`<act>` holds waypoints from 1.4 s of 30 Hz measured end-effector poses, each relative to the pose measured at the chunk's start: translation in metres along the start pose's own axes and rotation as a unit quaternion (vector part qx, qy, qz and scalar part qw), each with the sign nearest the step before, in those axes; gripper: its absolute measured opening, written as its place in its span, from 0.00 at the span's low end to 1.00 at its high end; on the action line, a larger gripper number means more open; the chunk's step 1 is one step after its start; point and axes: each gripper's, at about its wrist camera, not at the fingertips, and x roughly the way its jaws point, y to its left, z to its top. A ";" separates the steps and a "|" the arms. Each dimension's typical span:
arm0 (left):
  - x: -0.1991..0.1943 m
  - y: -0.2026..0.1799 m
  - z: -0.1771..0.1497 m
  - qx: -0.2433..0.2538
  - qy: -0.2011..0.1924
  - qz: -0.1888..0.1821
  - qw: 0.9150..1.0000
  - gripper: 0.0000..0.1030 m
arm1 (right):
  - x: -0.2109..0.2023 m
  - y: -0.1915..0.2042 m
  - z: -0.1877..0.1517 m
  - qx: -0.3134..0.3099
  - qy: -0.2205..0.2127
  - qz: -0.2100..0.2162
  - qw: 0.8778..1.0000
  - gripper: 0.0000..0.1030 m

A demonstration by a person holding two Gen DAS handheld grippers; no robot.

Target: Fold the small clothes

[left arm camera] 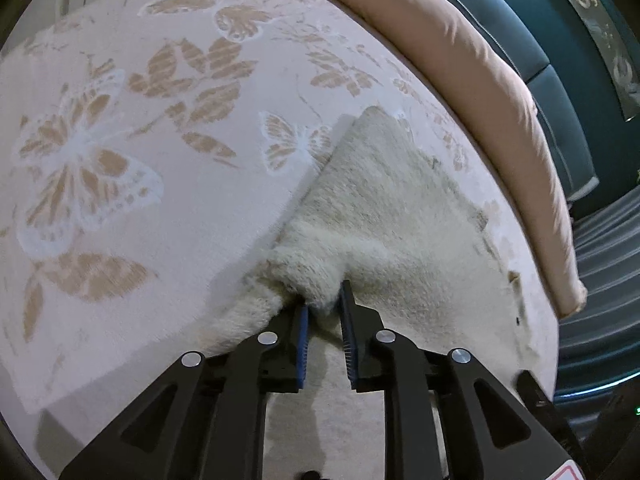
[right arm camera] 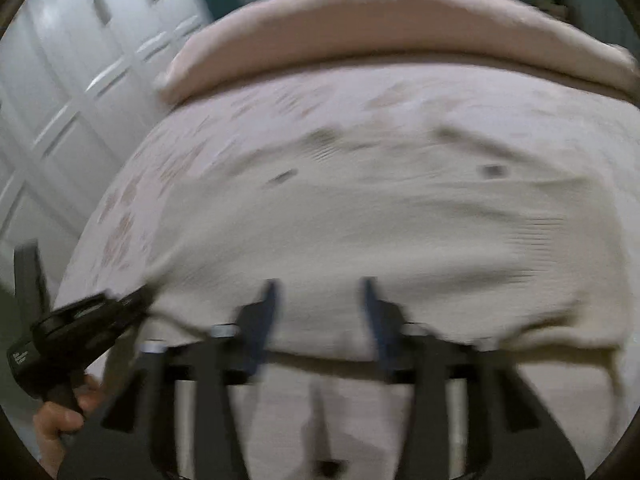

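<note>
A cream fleece garment (left arm camera: pixel 384 216) lay spread on a pale bedspread (left arm camera: pixel 120 184) patterned with tan butterflies and leaves. In the left wrist view the left gripper (left arm camera: pixel 324 300) pinched a bunched fold of the garment's near edge between its blue pads (left arm camera: pixel 304 322), the fabric fanning away toward 1 o'clock. A long pink bolster (left arm camera: pixel 492 92) ran along the bed's far edge from 12 to 4 o'clock, with a teal padded headboard (left arm camera: pixel 532 40) beyond it.

The right wrist view was badly motion-blurred. The right gripper (right arm camera: pixel 320 300) hovered with its fingers (right arm camera: pixel 266 312) spread apart over the garment's (right arm camera: pixel 360 232) near edge, holding nothing. At 8 o'clock the left gripper (right arm camera: pixel 136 300) showed, gripping the garment's corner, held by a bare hand (right arm camera: pixel 60 420). The bolster (right arm camera: pixel 380 36) crossed at 12 o'clock, and white panelled doors (right arm camera: pixel 80 60) stood at 10 o'clock.
</note>
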 end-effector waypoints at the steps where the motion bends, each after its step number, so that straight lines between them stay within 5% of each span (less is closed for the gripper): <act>1: 0.001 0.003 0.001 0.001 0.003 -0.008 1.000 0.16 | -0.009 -0.020 0.001 0.016 -0.017 -0.027 0.999 0.62; 4: 0.003 0.010 -0.001 -0.012 0.002 -0.026 1.000 0.16 | -0.023 -0.089 0.003 0.080 -0.025 -0.101 0.991 0.64; 9: 0.004 0.012 -0.005 -0.043 -0.008 -0.027 0.999 0.16 | 0.018 -0.150 0.002 0.157 0.077 -0.092 0.980 0.56; 11: 0.000 0.007 -0.002 -0.037 -0.008 -0.016 0.999 0.16 | 0.018 -0.133 0.015 0.126 0.077 -0.076 0.986 0.11; 12: -0.004 0.004 0.000 -0.029 -0.013 -0.011 0.999 0.16 | 0.007 -0.123 0.025 0.114 0.061 -0.061 0.990 0.10; 15: -0.022 -0.003 0.006 -0.003 -0.045 -0.004 0.999 0.14 | -0.068 -0.095 0.061 0.104 -0.058 0.087 0.989 0.07; 17: -0.028 -0.004 0.009 0.007 -0.059 0.010 0.998 0.14 | -0.116 -0.093 0.071 0.097 -0.139 0.178 0.969 0.07; 18: -0.028 -0.002 0.010 0.011 -0.064 0.024 0.998 0.14 | -0.119 -0.099 0.071 0.100 -0.147 0.189 0.966 0.07; 19: -0.026 0.001 0.009 0.011 -0.066 0.035 0.997 0.14 | -0.112 -0.108 0.068 0.105 -0.142 0.184 0.967 0.07; 21: -0.017 0.013 0.008 -0.007 -0.050 0.040 0.998 0.15 | -0.056 -0.142 0.051 0.126 -0.060 0.064 0.988 0.07; 23: -0.011 0.025 0.005 -0.024 -0.036 0.031 0.999 0.16 | 0.005 -0.180 0.019 0.146 0.045 -0.044 0.987 0.06; 26: -0.020 0.022 0.001 -0.013 -0.042 0.023 0.999 0.16 | 0.005 -0.205 -0.002 0.200 0.034 -0.002 0.979 0.07; 28: -0.032 0.016 -0.002 -0.017 -0.043 0.000 0.999 0.07 | 0.000 -0.204 -0.001 0.199 0.037 -0.009 0.979 0.09; 33: -0.032 -0.003 -0.014 -0.015 -0.017 -0.047 0.999 0.13 | -0.038 -0.170 0.010 0.141 -0.016 -0.090 0.986 0.13; 38: -0.001 -0.002 -0.016 -0.041 0.026 -0.066 0.997 0.20 | -0.024 -0.064 0.046 0.033 -0.013 0.038 0.999 0.54; 41: 0.003 0.009 -0.008 -0.061 0.017 -0.083 0.995 0.19 | 0.019 0.011 0.067 -0.043 0.021 0.090 0.995 0.54; 42: 0.003 0.013 -0.006 -0.059 0.012 -0.083 0.995 0.11 | 0.037 0.035 0.072 -0.067 0.031 0.093 0.993 0.54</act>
